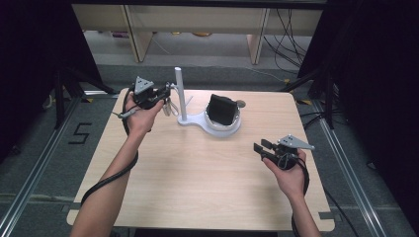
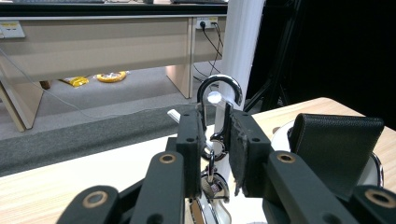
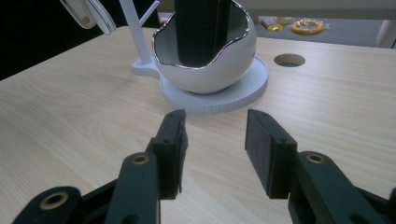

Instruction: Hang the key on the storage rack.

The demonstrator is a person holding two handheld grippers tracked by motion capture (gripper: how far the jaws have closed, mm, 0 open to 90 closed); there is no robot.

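A white stand has an upright post and a bowl with a black wallet standing in it. My left gripper is right beside the post, shut on a silver carabiner with keys hanging below the jaws. A small white peg of the post shows inside the carabiner's loop. My right gripper hovers open over bare table to the front right of the stand. Ahead of it stands the bowl with the wallet.
A round cable hole lies in the table just behind the bowl, also visible as the hole right of the stand. Desks and cables stand on the floor beyond the far edge. Dark frames flank both sides.
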